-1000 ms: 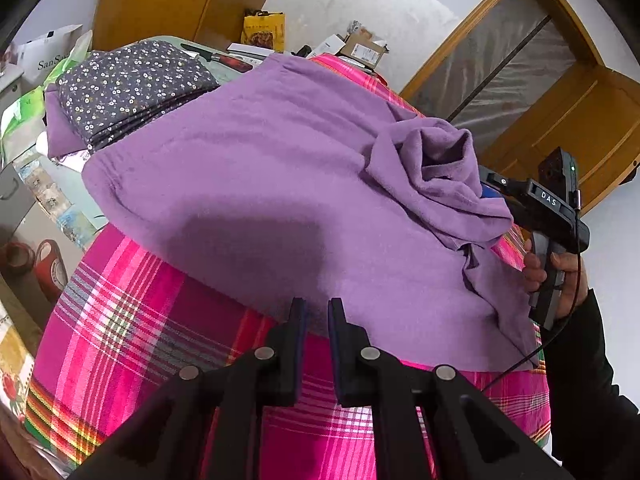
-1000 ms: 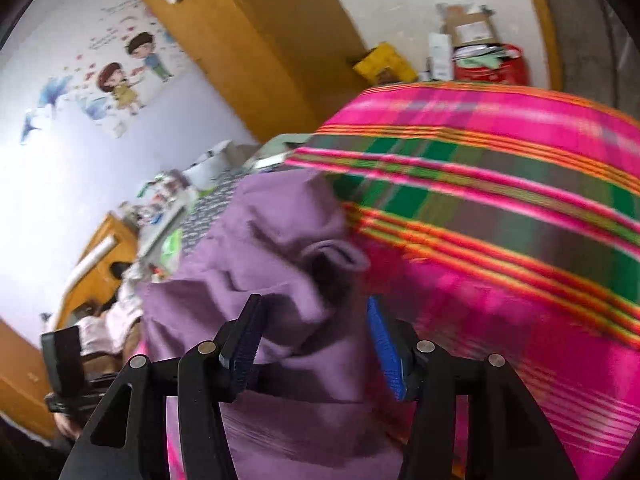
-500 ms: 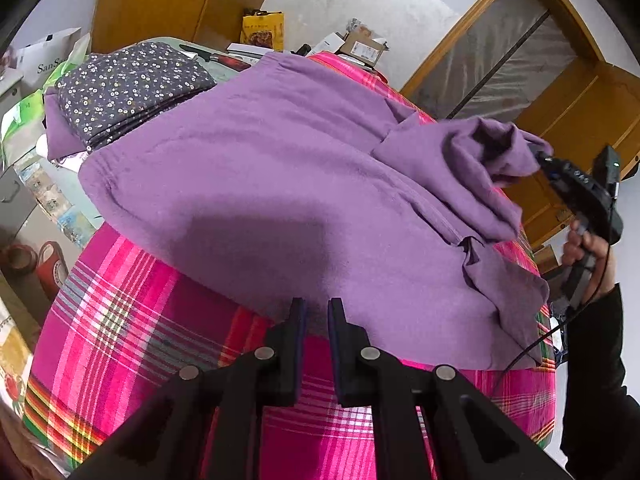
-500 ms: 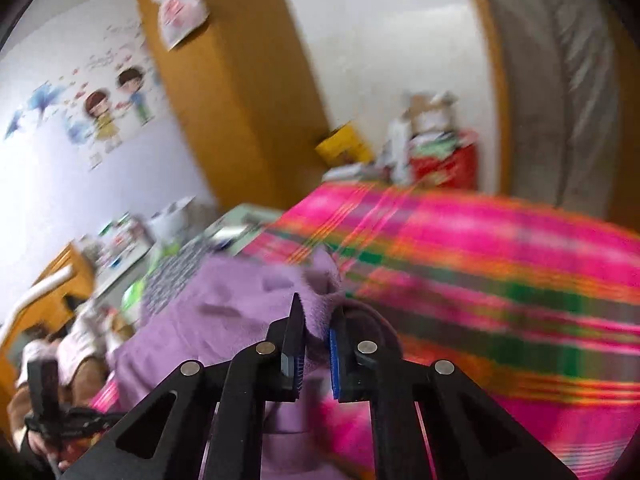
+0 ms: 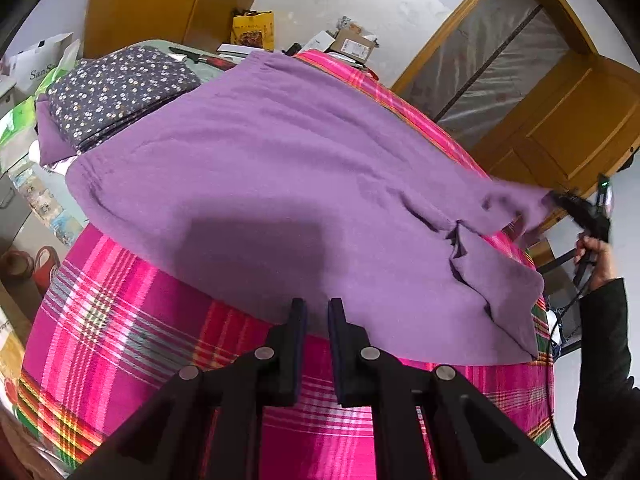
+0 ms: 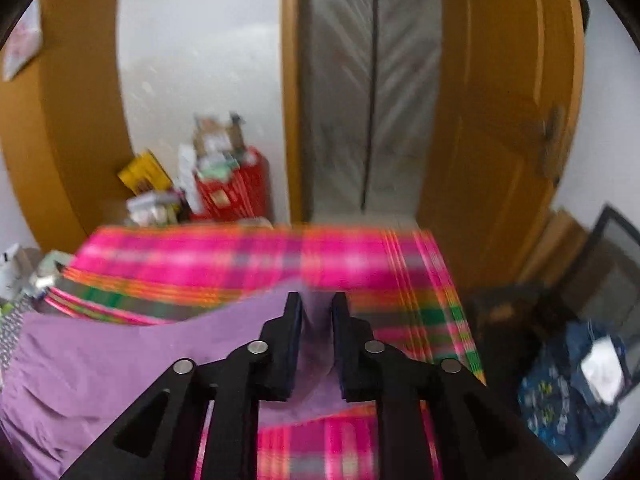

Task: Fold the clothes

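Note:
A purple garment (image 5: 280,160) lies spread on a pink plaid cloth (image 5: 120,320) that covers the table. My left gripper (image 5: 317,308) sits at the garment's near hem. Its jaws stand narrowly apart with purple cloth between them, and it appears shut on the hem. The sleeve (image 5: 508,200) is stretched out taut to the right, off the table, into my right gripper (image 5: 560,200), which a hand (image 5: 596,256) holds. In the blurred right wrist view the right gripper (image 6: 317,300) has purple cloth (image 6: 120,352) between its jaws, which are opening.
A folded dark floral stack (image 5: 116,92) lies at the far left of the table. Boxes and a yellow packet (image 5: 252,32) stand at the far edge by the wall. A wooden door (image 6: 500,120) lies beyond the table's end, and a dark blue patterned bag (image 6: 568,392) sits on the floor at the right.
The right gripper closed on the bunched sleeve, then pulled it out to the right and upward until it is stretched flat. The left gripper stayed still at the hem.

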### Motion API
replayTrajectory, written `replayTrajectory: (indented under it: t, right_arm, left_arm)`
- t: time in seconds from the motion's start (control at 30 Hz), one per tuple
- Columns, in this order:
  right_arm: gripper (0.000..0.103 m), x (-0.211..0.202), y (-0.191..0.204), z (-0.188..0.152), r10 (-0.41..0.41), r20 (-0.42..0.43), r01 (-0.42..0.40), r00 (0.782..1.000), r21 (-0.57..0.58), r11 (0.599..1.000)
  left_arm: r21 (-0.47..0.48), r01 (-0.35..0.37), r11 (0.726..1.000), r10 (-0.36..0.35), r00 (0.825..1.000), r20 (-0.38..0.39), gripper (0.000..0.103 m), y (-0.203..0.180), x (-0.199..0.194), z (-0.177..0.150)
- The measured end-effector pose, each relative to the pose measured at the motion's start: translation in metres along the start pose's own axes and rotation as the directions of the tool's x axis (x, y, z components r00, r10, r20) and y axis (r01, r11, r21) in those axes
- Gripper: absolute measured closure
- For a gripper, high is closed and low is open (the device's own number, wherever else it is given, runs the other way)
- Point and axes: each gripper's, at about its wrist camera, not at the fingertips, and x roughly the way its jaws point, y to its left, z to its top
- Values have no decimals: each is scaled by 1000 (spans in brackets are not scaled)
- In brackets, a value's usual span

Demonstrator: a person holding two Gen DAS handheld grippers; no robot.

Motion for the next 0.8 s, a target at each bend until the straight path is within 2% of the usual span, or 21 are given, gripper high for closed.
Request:
replayTrajectory:
  t: [0.03,0.1,0.2,0.27,0.37,0.47,0.63,0.73,0.8]
  right_arm:
    - [77,3,-4,-6,3,-9,-3,1000,11,1000]
    - [70,5,-10,-18,16,-16,-16,1000,30,999]
    - [68,-6,-15,-41,56,-16,-55,998,49,997]
    - [67,-16,-4,-58,116,-28,-115,993,58,992]
    - [67,-42,26,-93,223,-38,-223,974,-17,975]
    - [66,-76,80,-136,372,-91,-382,924,-150,912]
    - [64,-97,155,-192,498,-198,-536,844,-312,784]
    - [64,-92,191,-216,504,-267,-571,821,-392,722]
    - [64,-88,204,-223,494,-272,-564,826,-431,704]
  left_arm:
    - [6,0,1000,0,1000,0,92,-2,0,0]
    - [19,1,1000,-1,1000,0,92,-7,-1,0]
    - [38,3,999,-3,1000,-5,92,-14,1,-1]
    - [46,4,999,-4,1000,-11,92,-19,4,-1]
    - [59,7,998,-5,1000,-25,92,-27,9,-3]
    - [69,9,998,-6,999,-41,92,-33,16,-5]
    - [82,10,997,-6,999,-53,92,-41,20,-9]
    - [87,6,996,-2,999,-54,92,-43,18,-11]
    - [88,6,996,-2,999,-51,92,-42,16,-12]
